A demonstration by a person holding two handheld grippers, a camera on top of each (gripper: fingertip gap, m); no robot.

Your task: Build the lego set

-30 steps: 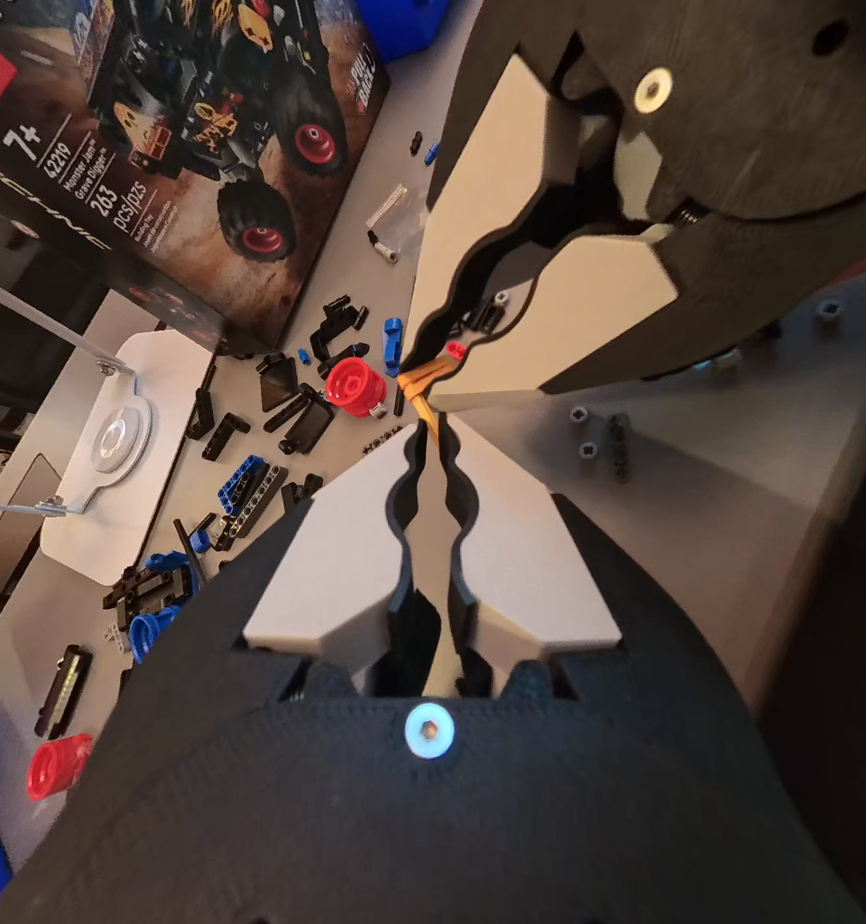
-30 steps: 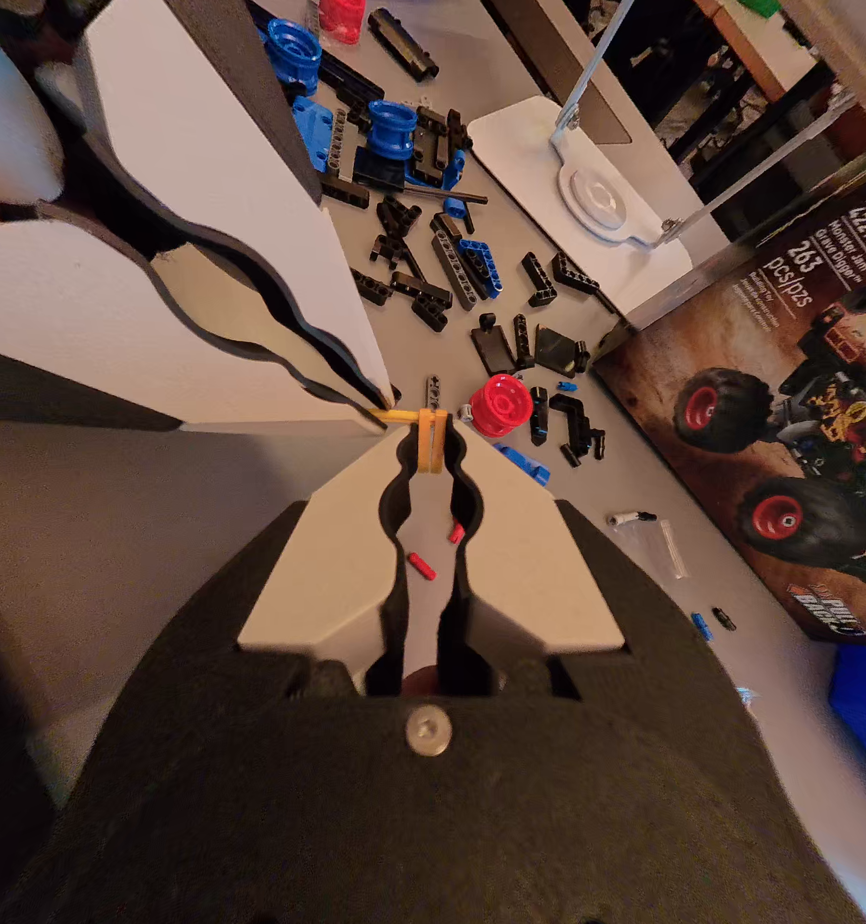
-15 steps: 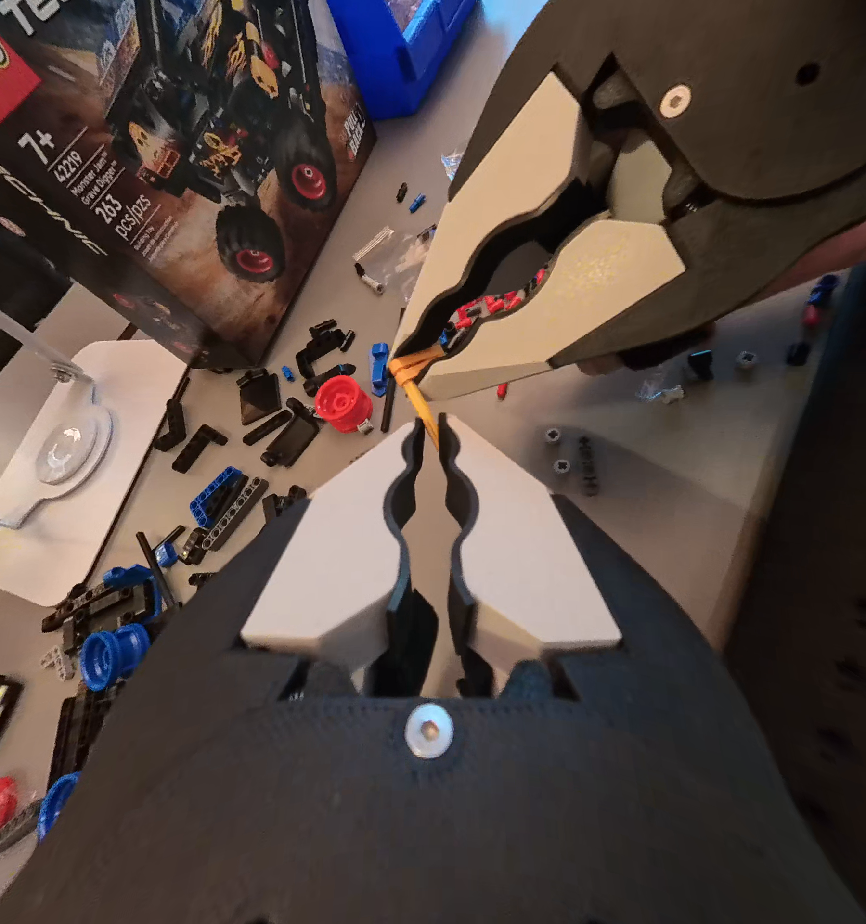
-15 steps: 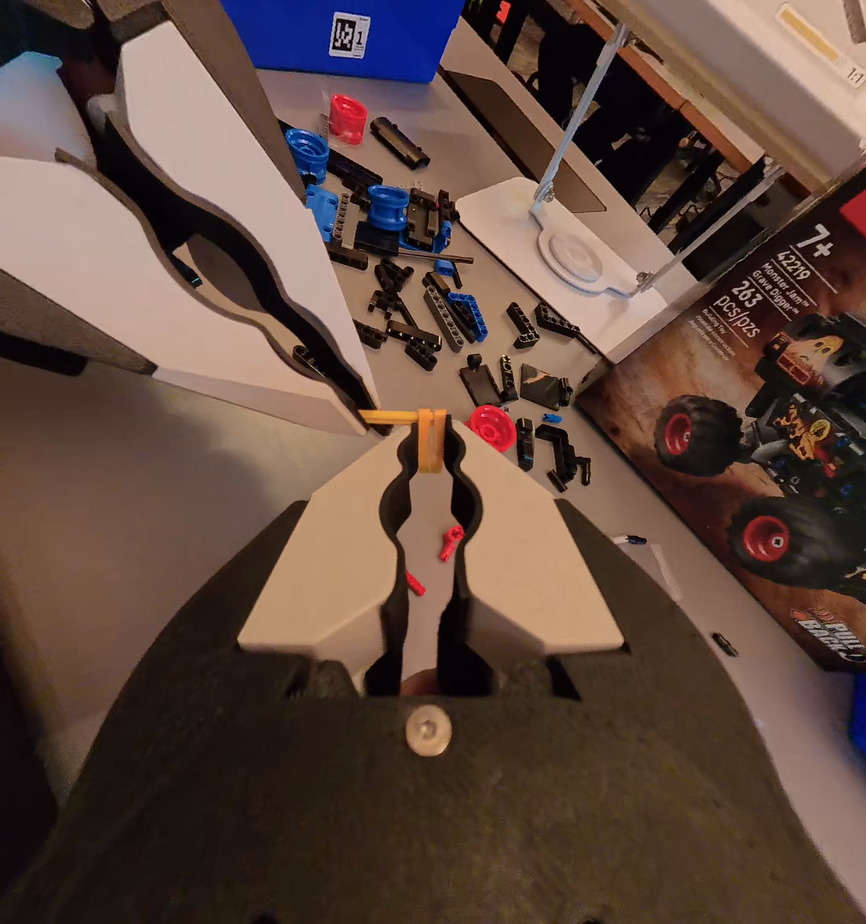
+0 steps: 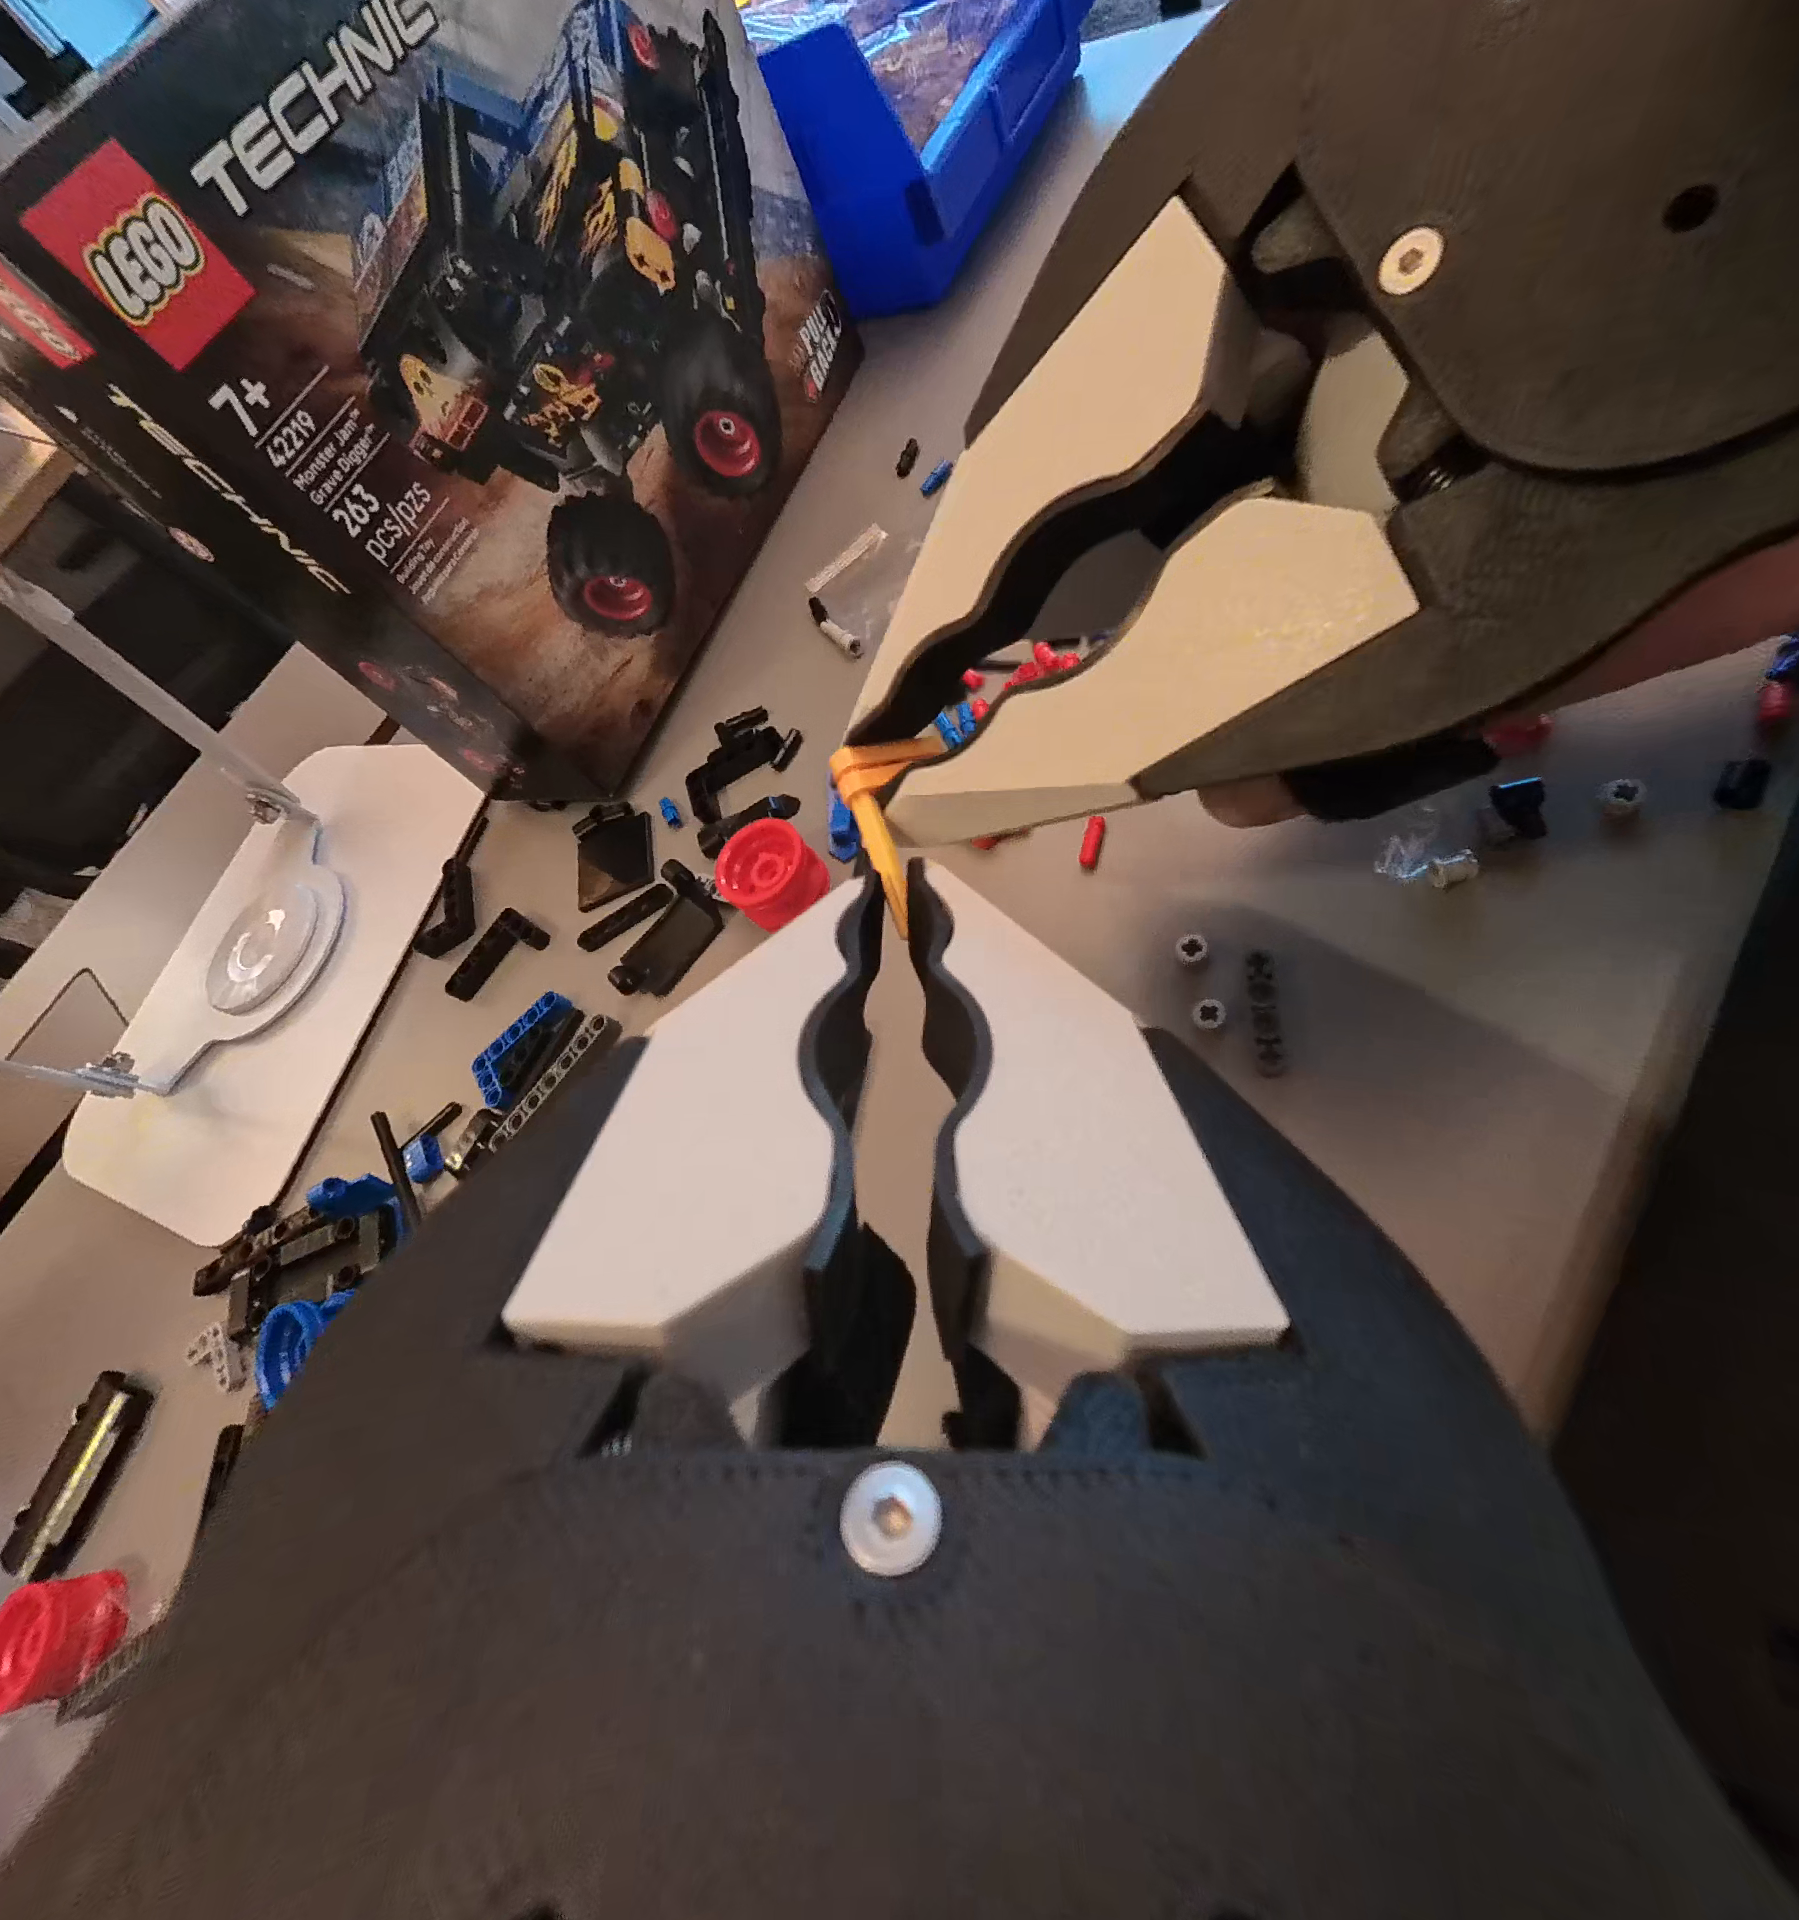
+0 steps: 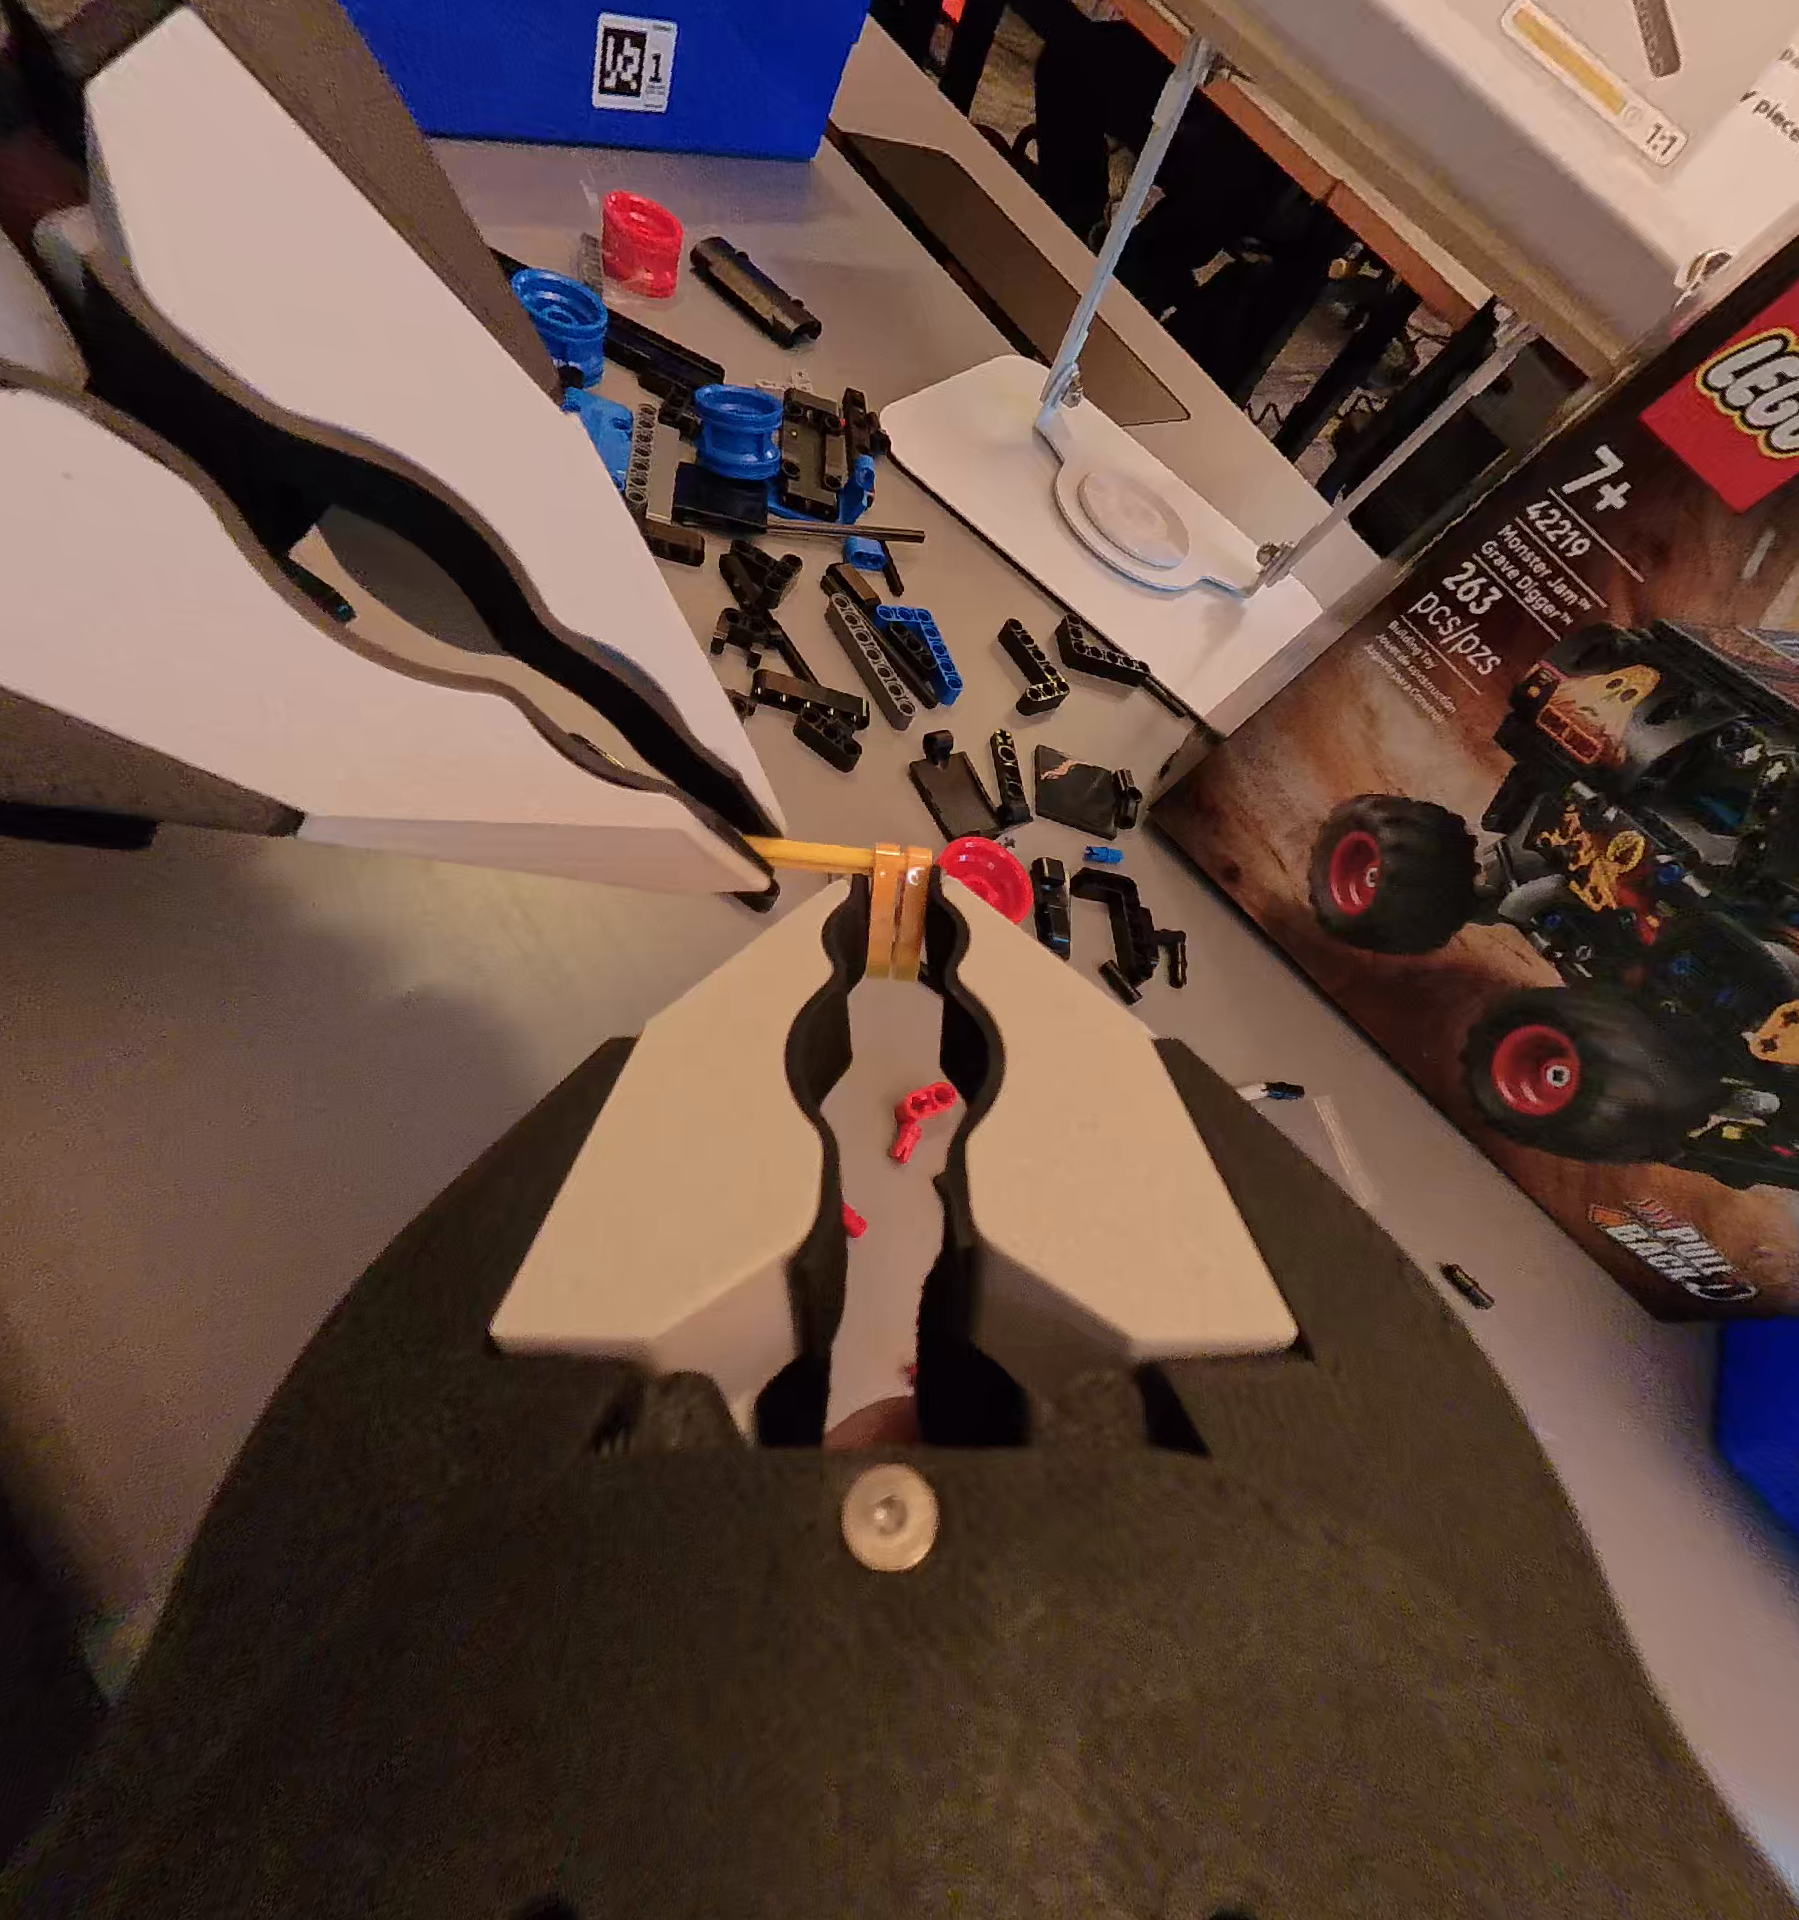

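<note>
The build looks barely begun to me: most parts lie loose on the desk (image 6: 251,1091), black beams, blue rims (image 6: 737,431), a red rim (image 5: 770,871) and small red pins, with the set's box (image 5: 479,416) standing at the far edge and no truck chassis anywhere in sight. What I have in work is one small joint. My left claw (image 5: 893,902) is pressed together on a thin yellow axle (image 5: 887,868), pinching its near end. My right claw (image 6: 895,914) is pinching two flat orange-yellow pieces (image 6: 897,920) held face to face, and the axle (image 6: 812,854) runs sideways into them. So that little sub-assembly hangs in the air between my two claws, above the desk, just in front of the red rim. Whether the axle is seated fully through both pieces I cannot tell. Nearly everything is left to do.
</note>
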